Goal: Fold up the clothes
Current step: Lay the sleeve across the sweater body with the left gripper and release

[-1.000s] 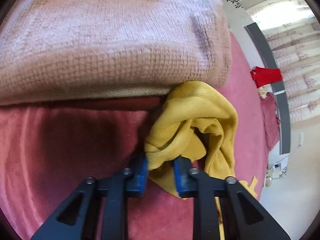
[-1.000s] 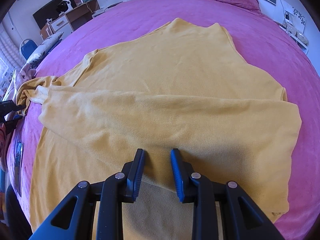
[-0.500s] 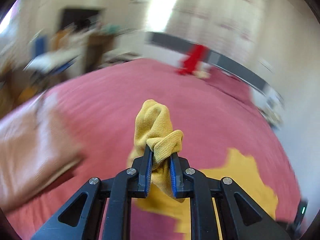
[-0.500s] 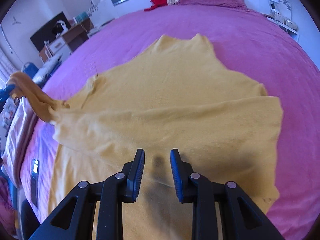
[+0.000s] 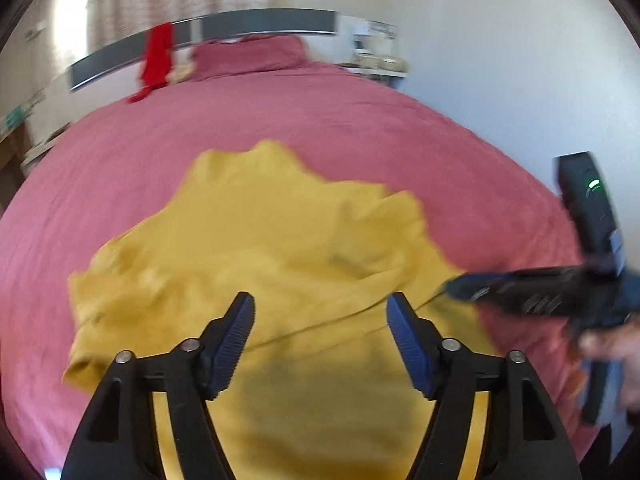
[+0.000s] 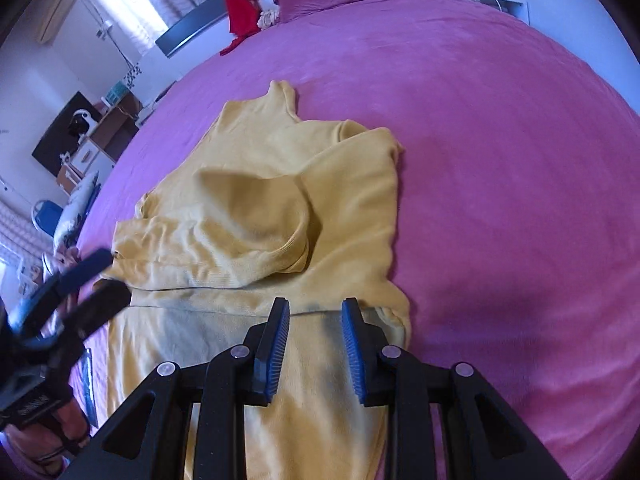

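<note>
My left tongs point(image 5: 320, 326) are opening, the sleeve just dropped across the yellow sweater point(image 6: 280, 208) mid-bed point(image 6: 500, 140); my right tongs point(image 6: 316, 338) hover part-open, empty. Both sleeves look folded in.

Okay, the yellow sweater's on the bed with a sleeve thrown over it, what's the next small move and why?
Probably flatten the sleeve: it lies bunched and humped across the yellow sweater, the left gripper is opening with nothing between its pads.

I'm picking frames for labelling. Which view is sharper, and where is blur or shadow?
Right wrist view: sharp on the yellow sweater, left gripper smeared, shadow under the right gripper. Left wrist view: soft throughout, right gripper streaked.
</note>
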{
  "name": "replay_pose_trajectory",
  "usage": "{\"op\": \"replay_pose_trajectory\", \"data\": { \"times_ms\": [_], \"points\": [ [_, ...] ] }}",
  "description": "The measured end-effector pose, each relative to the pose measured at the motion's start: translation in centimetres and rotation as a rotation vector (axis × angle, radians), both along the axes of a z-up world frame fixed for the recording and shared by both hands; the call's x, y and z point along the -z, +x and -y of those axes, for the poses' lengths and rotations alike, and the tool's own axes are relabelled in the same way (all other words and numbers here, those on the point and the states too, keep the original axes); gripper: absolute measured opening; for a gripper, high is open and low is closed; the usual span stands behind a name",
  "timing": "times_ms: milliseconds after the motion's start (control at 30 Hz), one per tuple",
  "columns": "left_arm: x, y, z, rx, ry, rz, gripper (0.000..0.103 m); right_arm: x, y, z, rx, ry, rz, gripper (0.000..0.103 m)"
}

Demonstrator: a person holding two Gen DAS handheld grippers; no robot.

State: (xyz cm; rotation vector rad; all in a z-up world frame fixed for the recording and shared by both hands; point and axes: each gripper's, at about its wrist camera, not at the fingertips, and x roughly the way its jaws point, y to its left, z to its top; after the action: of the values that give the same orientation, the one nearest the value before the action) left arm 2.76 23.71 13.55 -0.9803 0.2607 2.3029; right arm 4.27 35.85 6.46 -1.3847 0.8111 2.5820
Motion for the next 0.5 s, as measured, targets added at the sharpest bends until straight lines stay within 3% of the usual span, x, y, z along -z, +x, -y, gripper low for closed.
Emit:
{"op": "replay_pose_trajectory", "data": {
  "times_ms": [100, 167, 233, 333, 433, 500],
  "points": [
    [0.2, -2.2, 5.8, -0.159, -0.009, -0.057, 0.078, -0.6, 0.0, 0.1, -0.023, -0.096, -0.055, 0.029],
    [0.8, -4.0, 9.9, -0.294, -0.061, -0.099, 0.079, -0.5, -0.9, 0.2, -0.026, -0.167, -0.069, 0.029],
    [2.2, -6.1, 12.3, -0.363, -0.107, -0.062, 0.079, -1.0, -1.9, 0.7, -0.026, -0.133, -0.051, 0.029],
    [4.5, -8.6, 15.0, -0.415, -0.140, 0.020, 0.079, -2.7, -3.8, 2.4, -0.079, 0.036, -0.044, 0.029],
    [6.4, -8.5, 16.6, -0.447, -0.110, 0.082, 0.079, -4.2, -6.6, 5.9, -0.199, 0.285, -0.034, 0.029],
    [7.5, -8.2, 17.7, -0.487, -0.064, 0.125, 0.079, -3.7, -9.0, 7.9, -0.293, 0.456, 0.014, 0.028]
  ]
}}
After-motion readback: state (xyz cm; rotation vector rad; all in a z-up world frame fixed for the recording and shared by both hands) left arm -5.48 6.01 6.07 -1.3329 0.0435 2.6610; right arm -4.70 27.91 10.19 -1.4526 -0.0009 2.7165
